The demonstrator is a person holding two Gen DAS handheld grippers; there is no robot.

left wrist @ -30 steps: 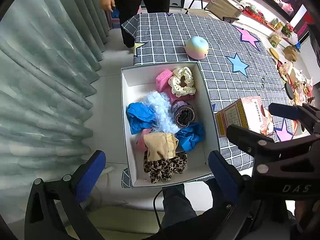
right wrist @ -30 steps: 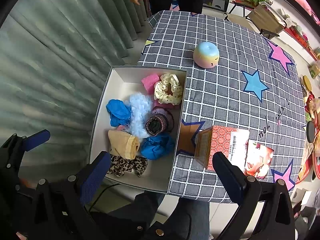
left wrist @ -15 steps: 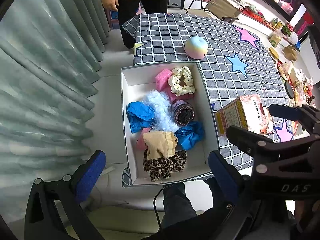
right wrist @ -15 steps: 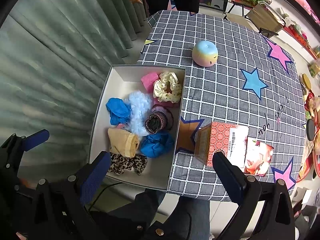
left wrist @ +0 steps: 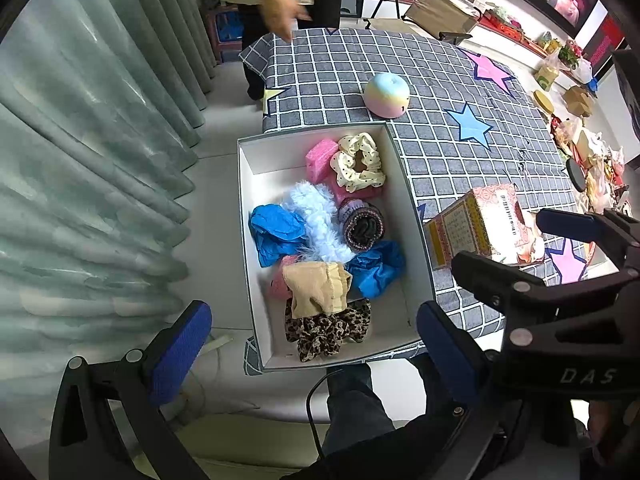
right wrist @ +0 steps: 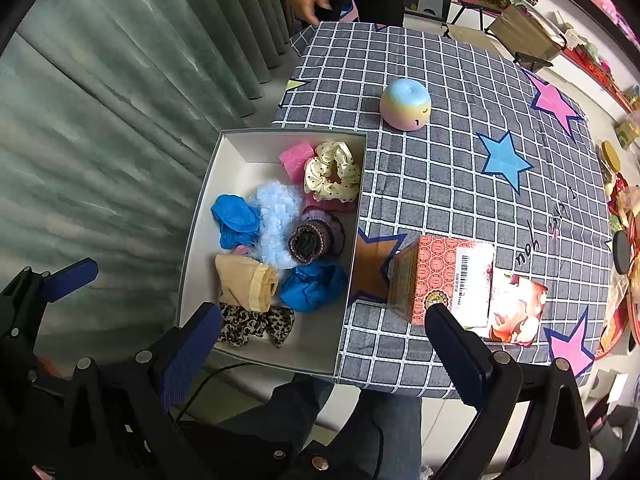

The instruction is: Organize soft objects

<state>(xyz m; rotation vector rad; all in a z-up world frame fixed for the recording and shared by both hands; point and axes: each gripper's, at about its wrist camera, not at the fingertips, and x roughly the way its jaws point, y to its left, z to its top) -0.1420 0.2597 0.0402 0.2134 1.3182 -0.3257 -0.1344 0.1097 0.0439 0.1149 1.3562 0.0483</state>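
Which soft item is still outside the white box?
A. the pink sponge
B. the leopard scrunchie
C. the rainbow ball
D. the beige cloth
C: the rainbow ball sits on the checked tablecloth beyond the white box, while the leopard scrunchie, pink sponge and beige cloth all lie inside it.

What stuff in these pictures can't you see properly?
- Pink soft thing in the white box: mostly buried under the beige cloth, both views.
- Printed card beside the patterned carton: partly behind the right gripper finger, right view.
- Shelf items past the table: too small and warped at the fisheye edge.
- Standing person's hand: motion-blurred, body cut off by the top edge.
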